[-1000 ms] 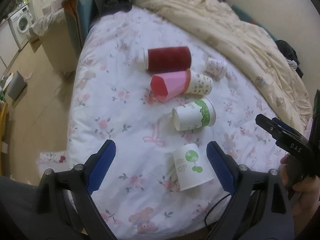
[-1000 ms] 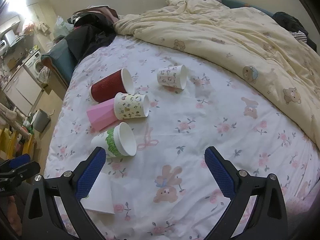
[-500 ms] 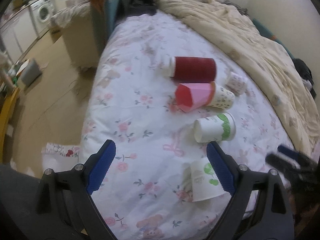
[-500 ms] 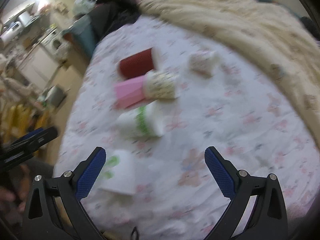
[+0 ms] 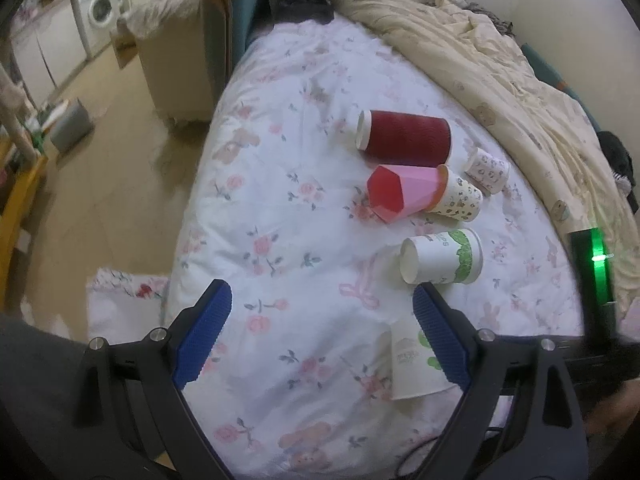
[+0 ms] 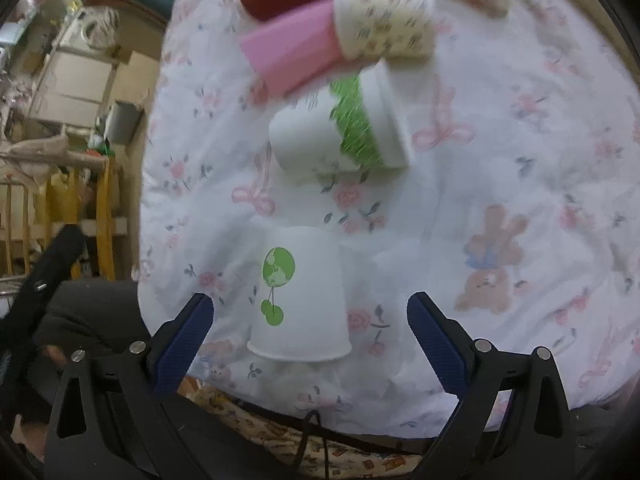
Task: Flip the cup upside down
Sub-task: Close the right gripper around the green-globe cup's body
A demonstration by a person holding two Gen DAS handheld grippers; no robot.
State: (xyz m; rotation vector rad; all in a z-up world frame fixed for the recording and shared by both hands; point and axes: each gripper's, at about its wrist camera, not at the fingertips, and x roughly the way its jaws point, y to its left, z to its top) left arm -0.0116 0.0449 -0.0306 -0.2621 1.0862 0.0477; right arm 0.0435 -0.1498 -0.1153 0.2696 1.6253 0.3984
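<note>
Several paper cups lie on their sides on a floral bed sheet. A white cup with a green globe print lies nearest the bed's front edge, its mouth toward me. My right gripper is open, its blue pads either side of that cup and apart from it. The same cup shows in the left wrist view, partly behind the right finger of my left gripper, which is open and empty. Behind lie a white cup with a green band, a pink cup and a dark red cup.
Two patterned cups lie beside the pink one. A cream duvet covers the bed's far right. The floor drops off to the left, with a washing machine and a small bin. The right gripper's body with a green light shows at right.
The right gripper has swung left and down over the globe cup, which now sits between its fingers. The left gripper has shifted left, so the cups sit further right in its view.
</note>
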